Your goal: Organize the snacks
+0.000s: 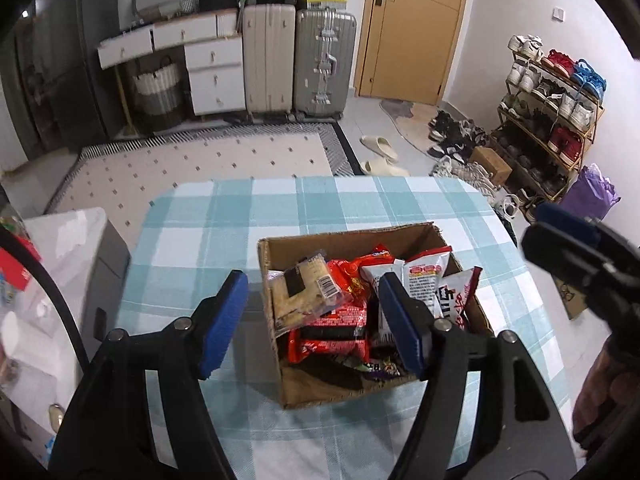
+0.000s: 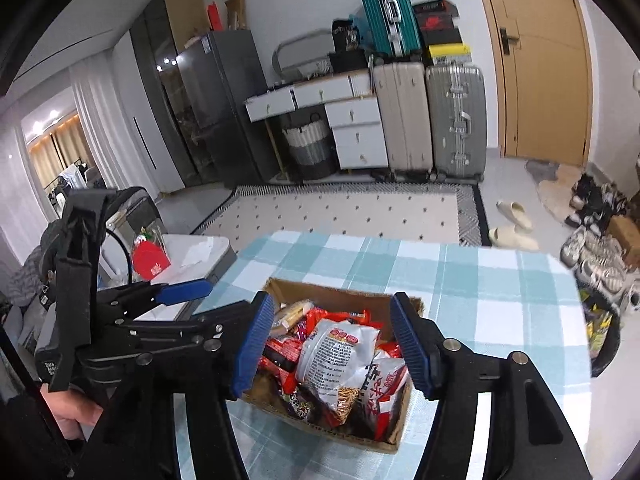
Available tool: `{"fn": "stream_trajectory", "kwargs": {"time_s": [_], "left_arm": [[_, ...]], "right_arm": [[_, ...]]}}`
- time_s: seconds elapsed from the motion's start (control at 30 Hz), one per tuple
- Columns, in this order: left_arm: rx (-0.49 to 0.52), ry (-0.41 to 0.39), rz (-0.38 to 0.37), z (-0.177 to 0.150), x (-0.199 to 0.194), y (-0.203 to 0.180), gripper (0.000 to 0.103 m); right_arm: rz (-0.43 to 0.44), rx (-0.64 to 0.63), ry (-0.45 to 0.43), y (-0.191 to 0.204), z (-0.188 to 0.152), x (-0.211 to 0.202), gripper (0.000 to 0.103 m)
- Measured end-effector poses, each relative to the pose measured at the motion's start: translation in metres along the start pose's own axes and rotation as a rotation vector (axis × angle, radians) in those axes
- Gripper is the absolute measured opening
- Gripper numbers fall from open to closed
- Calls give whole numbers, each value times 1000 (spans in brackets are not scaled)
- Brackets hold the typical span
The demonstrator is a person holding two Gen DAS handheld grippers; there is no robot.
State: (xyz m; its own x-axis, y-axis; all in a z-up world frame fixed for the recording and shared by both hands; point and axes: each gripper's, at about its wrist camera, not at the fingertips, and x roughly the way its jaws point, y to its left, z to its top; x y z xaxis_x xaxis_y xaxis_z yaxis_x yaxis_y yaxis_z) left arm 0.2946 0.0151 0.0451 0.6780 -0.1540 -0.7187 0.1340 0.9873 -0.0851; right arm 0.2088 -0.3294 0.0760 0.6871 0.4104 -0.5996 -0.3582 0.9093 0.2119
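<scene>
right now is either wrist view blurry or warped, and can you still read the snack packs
Left wrist view: strong fisheye bending and dark corners; the snack packs look soft, print mostly unreadable. Right wrist view: same warping, the white packet sharper but its small text illegible. No strong glare on the cardboard box.

You have the open brown cardboard box (image 1: 360, 396) on the desk covered with a teal-and-white checked cloth (image 1: 208, 216), toward its near side. Crinkly red and white snack packets (image 1: 340, 308) lie piled inside the box. Your left gripper (image 1: 312, 320) hangs over the box's left wall, one finger outside it, one above the packets. Your right gripper (image 2: 334, 344) hangs over the box with the packets between its fingers, untouched. Left of the desk stands a low white table (image 2: 192, 252). Beyond the desk lies a dotted pale rug (image 1: 192, 164), with two upright hard-shell suitcases (image 1: 298, 60) behind it.
</scene>
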Motion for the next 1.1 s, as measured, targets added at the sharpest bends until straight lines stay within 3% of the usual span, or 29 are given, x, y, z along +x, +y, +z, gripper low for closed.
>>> {"fn": "stream_trajectory", "kwargs": {"time_s": [0.13,0.27,0.53,0.6,0.7,0.77,0.87,0.97,1.1], "left_arm": [[6,-89,19,-8,-41,-5,80],[16,-172,40,-17,-79,-10,80],[57,-292,94,-45,-138,-22,84],[64,-327,115,-53,-149,-24,85],[74,-371,178,-65,-161,-26,88],[75,-391,201,-75,-166,-25,103],[56,-433,215,-90,-172,-20,103],[52,-468,239,-105,-171,-11,103],[40,-509,275,-126,-157,1,103]], "right_arm": [[2,-25,-75,10,-3,-33,76],[-3,-51,-125,20,-12,-64,92],[6,-65,-226,29,-36,-113,95],[0,-67,-252,28,-40,-124,100],[-8,-93,-302,28,-52,-143,101],[-12,-107,-333,27,-59,-152,102],[-16,-110,-375,25,-74,-163,102],[50,-124,-443,22,-95,-176,102],[12,-185,-513,25,-128,-180,102]]}}
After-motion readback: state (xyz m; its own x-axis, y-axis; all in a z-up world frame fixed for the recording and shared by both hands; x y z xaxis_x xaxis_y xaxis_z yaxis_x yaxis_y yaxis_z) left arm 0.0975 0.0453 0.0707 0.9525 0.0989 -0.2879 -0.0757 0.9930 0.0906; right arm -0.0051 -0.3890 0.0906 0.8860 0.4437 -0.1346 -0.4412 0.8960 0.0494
